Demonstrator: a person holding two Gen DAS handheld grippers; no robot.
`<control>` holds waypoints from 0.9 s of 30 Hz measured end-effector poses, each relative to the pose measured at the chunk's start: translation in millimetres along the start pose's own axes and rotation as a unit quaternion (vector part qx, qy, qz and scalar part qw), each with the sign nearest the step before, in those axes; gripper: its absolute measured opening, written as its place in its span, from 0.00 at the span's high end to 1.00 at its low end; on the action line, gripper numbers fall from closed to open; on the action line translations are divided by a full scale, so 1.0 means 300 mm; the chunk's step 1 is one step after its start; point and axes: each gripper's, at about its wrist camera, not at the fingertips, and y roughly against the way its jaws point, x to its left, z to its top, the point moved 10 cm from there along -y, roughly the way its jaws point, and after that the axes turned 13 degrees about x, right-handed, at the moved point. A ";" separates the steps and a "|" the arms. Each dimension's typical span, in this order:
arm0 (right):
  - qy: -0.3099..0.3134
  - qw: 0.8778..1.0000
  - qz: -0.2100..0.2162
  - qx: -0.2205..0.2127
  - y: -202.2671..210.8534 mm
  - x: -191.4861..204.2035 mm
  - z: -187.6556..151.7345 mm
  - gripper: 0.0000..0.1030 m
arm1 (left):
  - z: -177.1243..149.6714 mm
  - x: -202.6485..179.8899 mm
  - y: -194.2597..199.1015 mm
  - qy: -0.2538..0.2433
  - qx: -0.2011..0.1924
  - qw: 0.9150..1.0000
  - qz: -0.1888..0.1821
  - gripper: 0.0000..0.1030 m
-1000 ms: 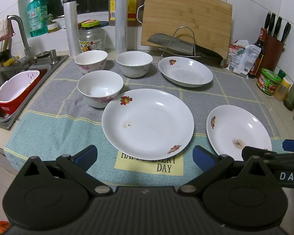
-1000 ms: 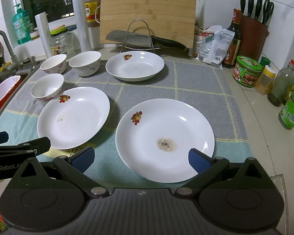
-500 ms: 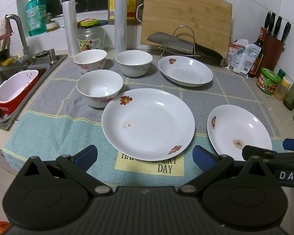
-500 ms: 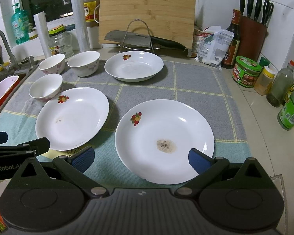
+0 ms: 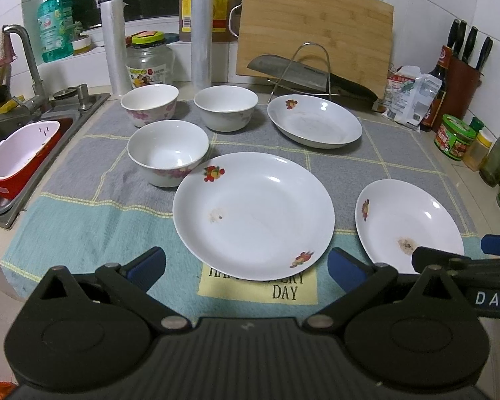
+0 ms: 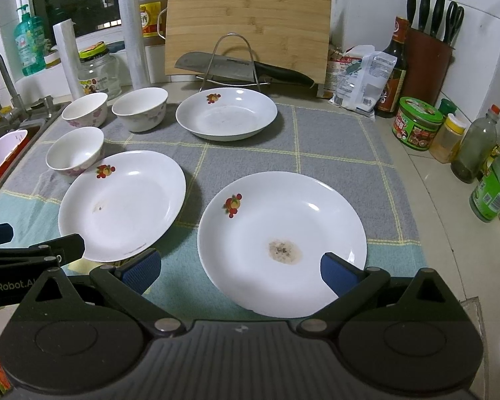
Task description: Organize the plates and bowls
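Three white plates with fruit prints lie on a grey and teal mat (image 5: 93, 230). The biggest plate (image 5: 253, 215) (image 6: 121, 205) sits just beyond my open left gripper (image 5: 246, 268). A stained plate (image 6: 281, 241) (image 5: 408, 225) lies at the near right, its near rim between the blue pads of my open right gripper (image 6: 240, 271). A deeper plate (image 5: 315, 121) (image 6: 226, 113) rests at the back. Three white bowls with pink flowers stand at the left: one nearer (image 5: 168, 151) (image 6: 75, 150), two behind (image 5: 149, 104) (image 5: 226, 107). Neither gripper touches anything.
A sink (image 5: 13, 153) with a red and white basket (image 5: 20, 158) lies at the left. A cleaver on a wire rack (image 5: 303, 75) and a cutting board (image 5: 313, 28) stand at the back. Jars and bottles (image 6: 450, 133) and a knife block (image 6: 428, 60) line the right edge.
Both views have shifted slightly; the right gripper has edged forward over the stained plate's near rim. No dish has moved.
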 end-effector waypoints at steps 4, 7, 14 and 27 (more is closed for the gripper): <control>-0.002 1.000 -0.002 0.002 -0.004 0.003 0.002 0.00 | 0.002 0.009 -0.009 -0.006 0.003 1.000 -0.006 0.01; -0.001 1.000 -0.007 0.000 -0.004 0.005 0.004 0.00 | 0.002 0.006 -0.017 -0.015 0.004 1.000 -0.013 0.01; -0.007 1.000 -0.019 -0.016 0.013 0.001 0.008 0.00 | 0.013 -0.004 -0.026 -0.047 -0.007 0.998 -0.044 0.01; -0.035 0.998 -0.046 -0.035 0.006 -0.129 -0.036 0.00 | 0.005 -0.135 -0.036 -0.148 -0.035 0.982 -0.113 0.01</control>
